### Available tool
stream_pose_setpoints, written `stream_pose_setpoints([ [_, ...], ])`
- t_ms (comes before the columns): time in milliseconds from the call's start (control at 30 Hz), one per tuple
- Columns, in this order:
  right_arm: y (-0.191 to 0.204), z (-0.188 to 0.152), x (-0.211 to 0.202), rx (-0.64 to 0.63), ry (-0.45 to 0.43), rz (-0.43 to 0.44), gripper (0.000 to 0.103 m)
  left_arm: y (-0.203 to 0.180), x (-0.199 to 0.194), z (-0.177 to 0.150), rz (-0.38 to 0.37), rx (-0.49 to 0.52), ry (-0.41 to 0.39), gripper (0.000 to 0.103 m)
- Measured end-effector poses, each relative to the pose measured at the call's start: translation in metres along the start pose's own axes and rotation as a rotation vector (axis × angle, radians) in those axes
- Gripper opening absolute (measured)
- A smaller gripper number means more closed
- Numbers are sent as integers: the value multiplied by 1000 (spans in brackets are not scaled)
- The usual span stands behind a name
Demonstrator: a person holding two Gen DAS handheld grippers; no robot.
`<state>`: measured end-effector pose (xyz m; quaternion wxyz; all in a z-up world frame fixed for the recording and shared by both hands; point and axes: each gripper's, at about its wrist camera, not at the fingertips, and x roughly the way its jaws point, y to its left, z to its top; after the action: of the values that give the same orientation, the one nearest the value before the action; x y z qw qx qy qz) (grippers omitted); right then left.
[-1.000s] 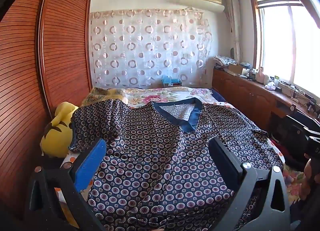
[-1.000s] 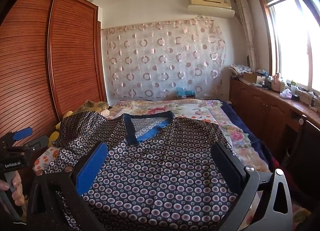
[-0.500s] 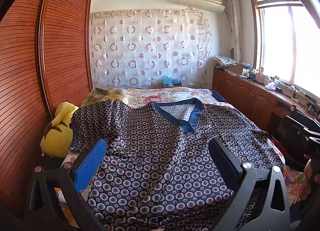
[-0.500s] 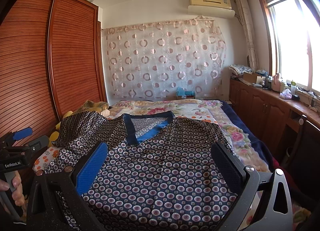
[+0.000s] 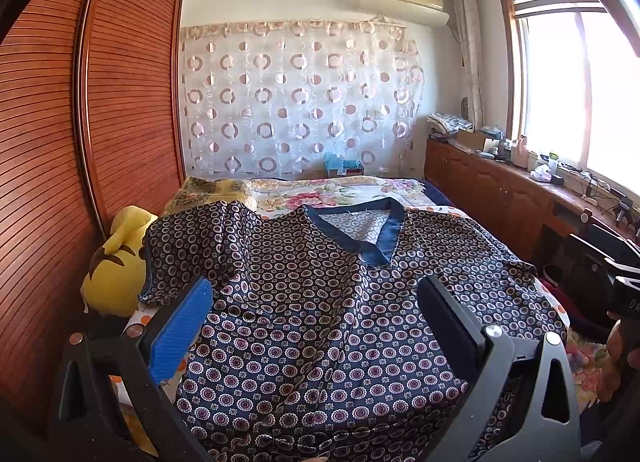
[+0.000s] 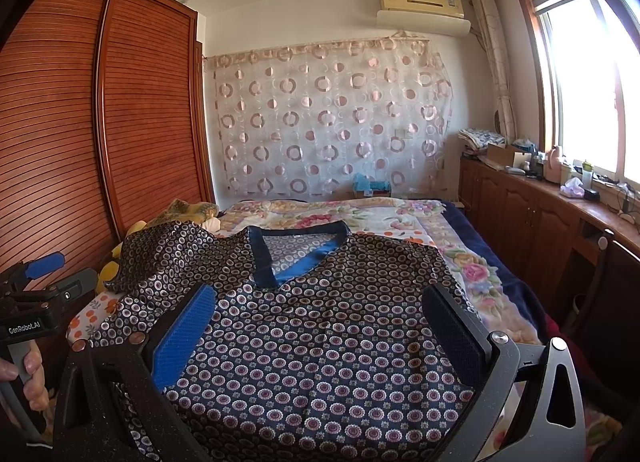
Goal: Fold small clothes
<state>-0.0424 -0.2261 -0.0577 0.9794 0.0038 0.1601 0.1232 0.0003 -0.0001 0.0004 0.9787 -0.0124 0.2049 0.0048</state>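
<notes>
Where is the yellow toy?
In the left wrist view, the yellow toy sits at the bed's left edge, between the wardrobe and the shirt sleeve.

Across the middle of both views lies a navy top (image 5: 320, 302) dotted with small white-and-purple rings — its V-neck band (image 5: 384, 229) plain blue. Beneath it, a cream bedspread (image 6: 360, 217) with pink flowers and orange fruit. At left, a yellow plush toy (image 5: 116, 262) with brown marks; upper centre, a sheer curtain (image 5: 300, 97) of brown circles — beside reddish-brown slatted wardrobe doors (image 5: 132, 101).
</notes>
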Motion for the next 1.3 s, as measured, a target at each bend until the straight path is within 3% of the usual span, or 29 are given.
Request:
stream_pose_setpoints([
  [1300,2,-1,2,-4,-4,4,103,-1,-2,0,1,2,-7,102],
])
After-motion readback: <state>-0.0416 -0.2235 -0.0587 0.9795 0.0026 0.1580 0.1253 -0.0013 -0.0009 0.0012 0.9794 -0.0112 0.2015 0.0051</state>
